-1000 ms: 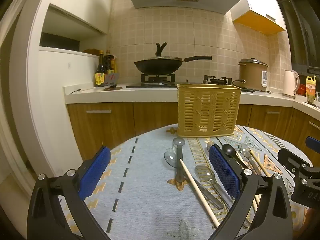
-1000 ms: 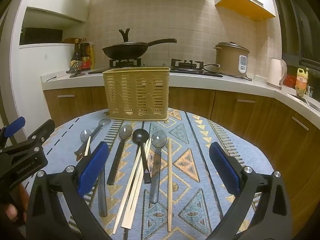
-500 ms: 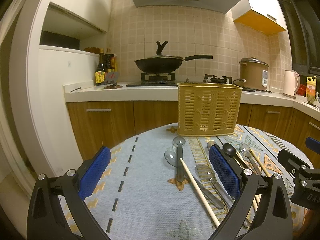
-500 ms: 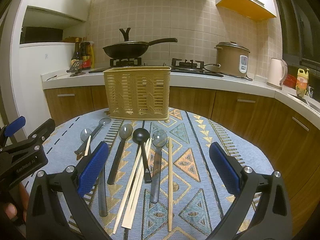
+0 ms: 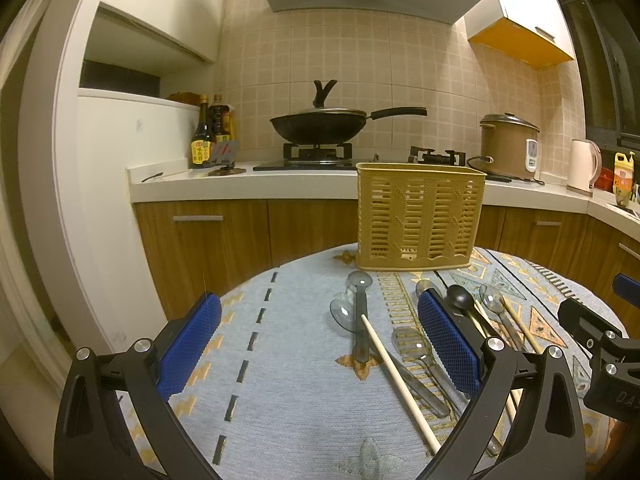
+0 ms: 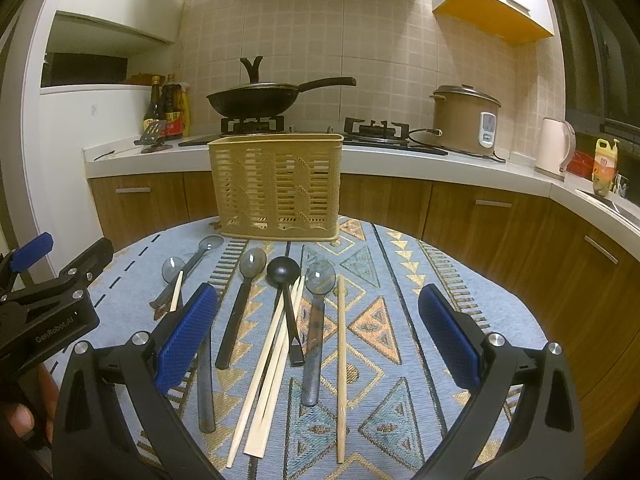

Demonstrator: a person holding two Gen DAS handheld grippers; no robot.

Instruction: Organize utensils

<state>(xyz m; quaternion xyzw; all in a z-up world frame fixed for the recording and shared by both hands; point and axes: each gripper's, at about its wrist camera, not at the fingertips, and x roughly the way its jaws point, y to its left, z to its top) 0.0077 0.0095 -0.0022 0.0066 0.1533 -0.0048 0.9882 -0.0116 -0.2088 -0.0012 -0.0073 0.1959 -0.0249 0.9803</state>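
Observation:
A tan slotted utensil basket (image 6: 278, 188) stands upright at the far side of the round table; it also shows in the left wrist view (image 5: 418, 216). In front of it lie several spoons and chopsticks: a black spoon (image 6: 284, 276), clear grey spoons (image 6: 318, 280), a single chopstick (image 6: 341, 360) and a chopstick pair (image 6: 272, 364). In the left wrist view a chopstick (image 5: 396, 376) lies across a clear spoon (image 5: 360, 320). My right gripper (image 6: 318, 340) is open and empty above the utensils. My left gripper (image 5: 320, 348) is open and empty over the cloth.
A patterned blue cloth (image 6: 400, 320) covers the table. Behind it runs a kitchen counter (image 6: 440, 160) with a wok (image 6: 256, 100), a rice cooker (image 6: 466, 120), a kettle (image 6: 556, 152) and sauce bottles (image 6: 166, 110). The left gripper's body (image 6: 48, 304) shows at the right wrist view's left edge.
Both views have shifted very slightly; the basket and utensils sit a touch lower in the frames. Both grippers stay open and nothing on the table has moved.

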